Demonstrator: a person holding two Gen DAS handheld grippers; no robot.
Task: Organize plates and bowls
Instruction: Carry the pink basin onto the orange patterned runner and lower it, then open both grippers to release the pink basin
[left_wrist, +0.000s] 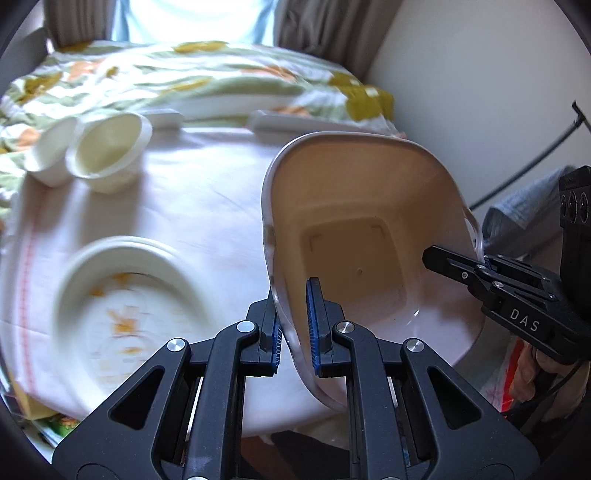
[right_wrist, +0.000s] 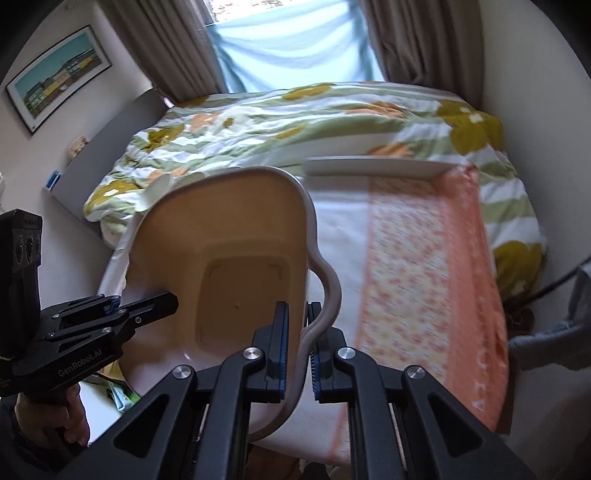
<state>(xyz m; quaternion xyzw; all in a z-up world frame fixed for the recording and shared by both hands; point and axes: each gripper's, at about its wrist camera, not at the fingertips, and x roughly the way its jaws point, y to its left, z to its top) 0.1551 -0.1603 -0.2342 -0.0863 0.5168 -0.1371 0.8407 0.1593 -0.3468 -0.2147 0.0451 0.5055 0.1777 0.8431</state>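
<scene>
- On the left of the left wrist view, two small white cups (left_wrist: 88, 151) side by side on the cloth-covered counter (left_wrist: 207, 192), both empty, tipped toward the camera.
- Nearer, a round white plate (left_wrist: 125, 295) with orange-yellow marks on its face, blurred.
- At the counter's far edge, flat white dishes (left_wrist: 229, 105), too blurred to count.
- At centre, held up over the counter, a cream square basin (left_wrist: 369, 236), tilted, nothing in it.
- Left claw (left_wrist: 295, 332) clamped tight on the basin's left rim, one blue pad inside, one outside.
- Right claw (left_wrist: 480, 264) pinched on the opposite rim; "DAS" readable on its body.
- In the right wrist view, "GenRobot.AI" readable on the left claw (right_wrist: 120, 304); basin (right_wrist: 229, 258) gripped by the right claw (right_wrist: 297, 347) at its wavy rim.
- Rightward, a long white plate (right_wrist: 376, 166) and an orange floral cloth (right_wrist: 436, 277) with sideways lettering, unreadable.
</scene>
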